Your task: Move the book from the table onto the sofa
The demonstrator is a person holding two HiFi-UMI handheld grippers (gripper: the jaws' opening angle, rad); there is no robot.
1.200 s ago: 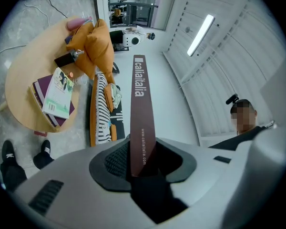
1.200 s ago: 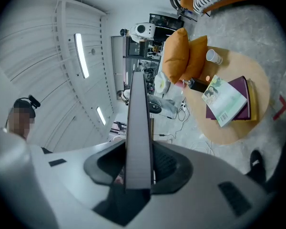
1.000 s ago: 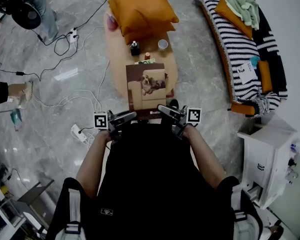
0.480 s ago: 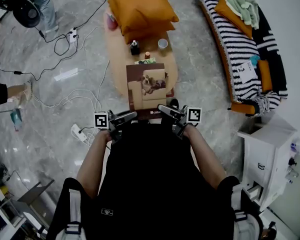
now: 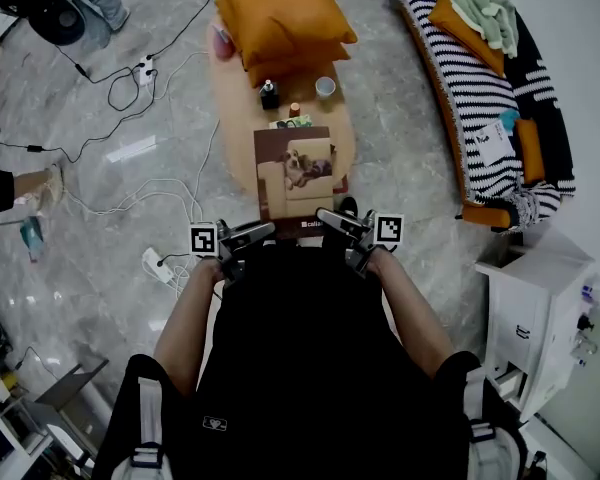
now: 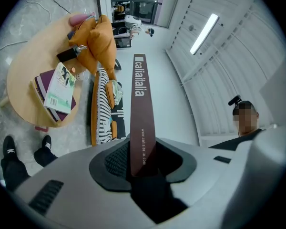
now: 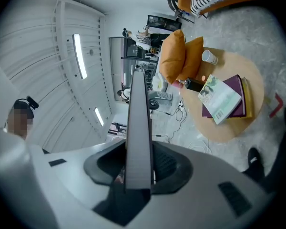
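A large brown book (image 5: 298,173) with a sofa picture on its cover lies flat between my two grippers, raised over the near end of the oval wooden table (image 5: 232,98). My left gripper (image 5: 242,238) is shut on its near left corner; in the left gripper view the brown spine (image 6: 142,109) runs out from the left gripper (image 6: 142,162). My right gripper (image 5: 342,226) is shut on the near right corner, and the white page edge (image 7: 137,123) fills the right gripper (image 7: 137,171). The striped sofa (image 5: 475,78) stands at the far right.
Orange cushions (image 5: 280,18), a cup (image 5: 325,88), a dark bottle (image 5: 269,95) and a stack of books (image 7: 224,99) are on the table. Cables and a power strip (image 5: 145,68) lie on the floor at left. A white cabinet (image 5: 540,308) stands at right. The sofa holds cushions and cloth (image 5: 485,13).
Both grippers and the book have kept still. Only the person at the top left corner has shifted a little.
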